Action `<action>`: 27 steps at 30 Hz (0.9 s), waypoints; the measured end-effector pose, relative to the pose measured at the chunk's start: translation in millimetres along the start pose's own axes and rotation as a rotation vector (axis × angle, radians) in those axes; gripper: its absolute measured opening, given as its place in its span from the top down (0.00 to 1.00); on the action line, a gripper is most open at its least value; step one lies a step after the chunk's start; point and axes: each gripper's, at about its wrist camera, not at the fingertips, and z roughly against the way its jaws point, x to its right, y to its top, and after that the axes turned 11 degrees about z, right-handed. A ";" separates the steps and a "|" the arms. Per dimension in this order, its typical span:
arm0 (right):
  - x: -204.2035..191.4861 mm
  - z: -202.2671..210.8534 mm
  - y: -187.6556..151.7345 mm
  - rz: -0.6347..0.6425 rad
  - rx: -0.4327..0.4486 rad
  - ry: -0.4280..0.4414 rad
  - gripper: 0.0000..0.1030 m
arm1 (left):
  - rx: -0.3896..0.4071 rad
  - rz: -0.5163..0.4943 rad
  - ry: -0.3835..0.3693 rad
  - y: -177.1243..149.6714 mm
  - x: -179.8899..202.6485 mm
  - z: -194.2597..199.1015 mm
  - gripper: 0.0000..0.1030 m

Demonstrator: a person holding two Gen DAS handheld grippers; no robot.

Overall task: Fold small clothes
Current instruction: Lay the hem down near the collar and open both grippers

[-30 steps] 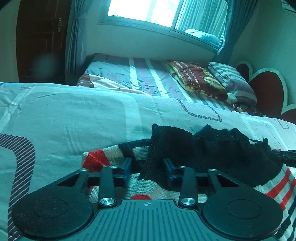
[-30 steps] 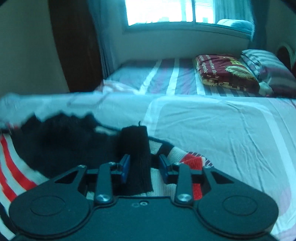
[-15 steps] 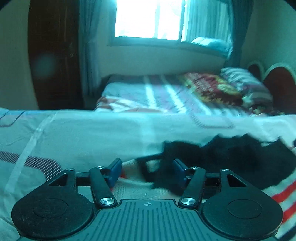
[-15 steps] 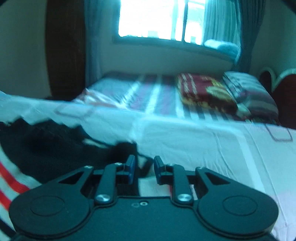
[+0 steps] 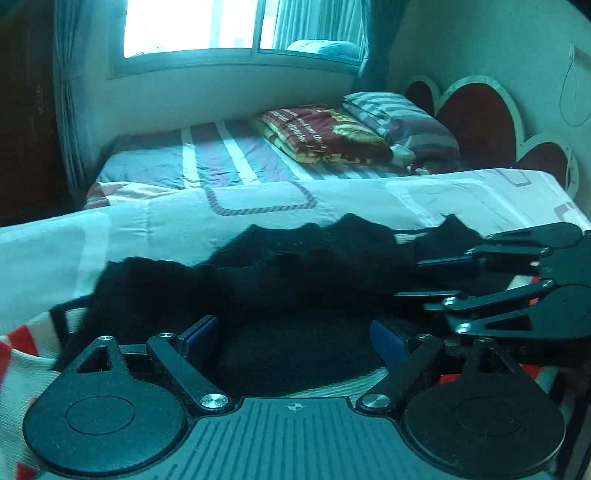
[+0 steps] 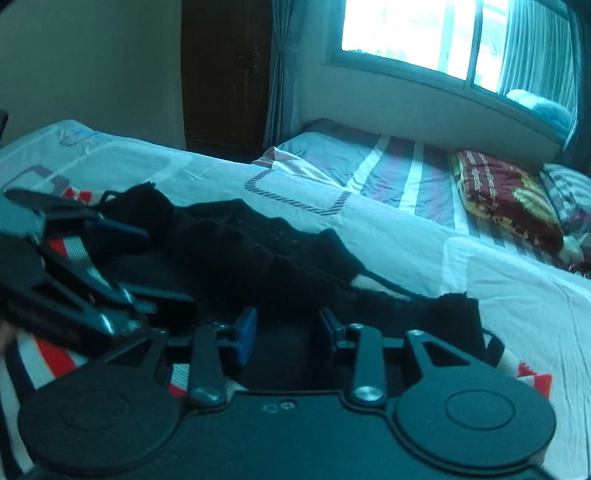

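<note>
- Left wrist view: your left gripper (image 5: 293, 334) sits low over a black knit garment (image 5: 280, 273), its blue-padded fingers (image 5: 201, 334) spread wide with nothing clamped between them.
- The black garment lies in a rumpled band across the near bed (image 5: 147, 221), running from the near left to the far right. It rests on top of a white knit piece with red stripes (image 5: 22, 354), which peeks out at the near left edge.
- Your right gripper (image 5: 424, 278) enters from the right of this view, turned on its side. Its fingers reach onto the right end of the black garment and stand apart.
- Beyond the near bed is a second bed with a striped sheet (image 5: 207, 155), a folded maroon blanket (image 5: 321, 133), a striped pillow (image 5: 399, 118) and a window (image 5: 192, 26) above.
- Right wrist view: your right gripper (image 6: 288, 332) hovers over the right part of the black garment (image 6: 258, 251), fingers moderately open and gripping nothing.
- The garment stretches from the far left across to the near right, where the white and red striped piece (image 6: 532, 380) shows beneath it.
- Your left gripper (image 6: 155, 266) appears at the left, blurred, over the garment's left end.
- A dark wooden door (image 6: 225, 74) stands at the far wall, left of the window (image 6: 424, 33).
</note>
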 end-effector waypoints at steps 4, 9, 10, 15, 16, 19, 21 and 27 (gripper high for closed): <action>37.3 5.7 -20.9 -0.065 -0.038 -0.195 0.63 | 0.037 -0.013 0.106 -2.5 -34.3 5.8 0.14; 54.8 12.4 -35.0 -0.115 -0.017 -0.176 0.69 | 0.055 0.021 0.136 -1.3 -63.1 10.2 0.14; 49.7 9.8 -34.4 -0.094 -0.018 -0.191 0.67 | 0.057 -0.017 0.159 -3.2 -56.2 8.0 0.14; 47.7 36.9 -31.3 -0.119 0.013 -0.177 0.59 | 0.078 0.003 0.143 2.1 -47.8 34.8 0.14; 48.6 53.0 -31.4 -0.132 0.042 -0.154 0.59 | 0.102 -0.006 0.118 -1.3 -43.2 49.8 0.14; 29.3 80.9 -31.3 -0.117 0.114 -0.036 0.61 | 0.123 0.022 0.040 -14.2 -24.8 72.7 0.14; 9.3 77.3 -27.2 -0.069 0.123 0.018 0.62 | 0.099 0.014 0.002 -20.8 -6.2 68.3 0.14; -27.8 50.7 -23.8 0.032 0.069 0.062 0.62 | 0.026 -0.080 0.056 -41.2 25.7 39.9 0.11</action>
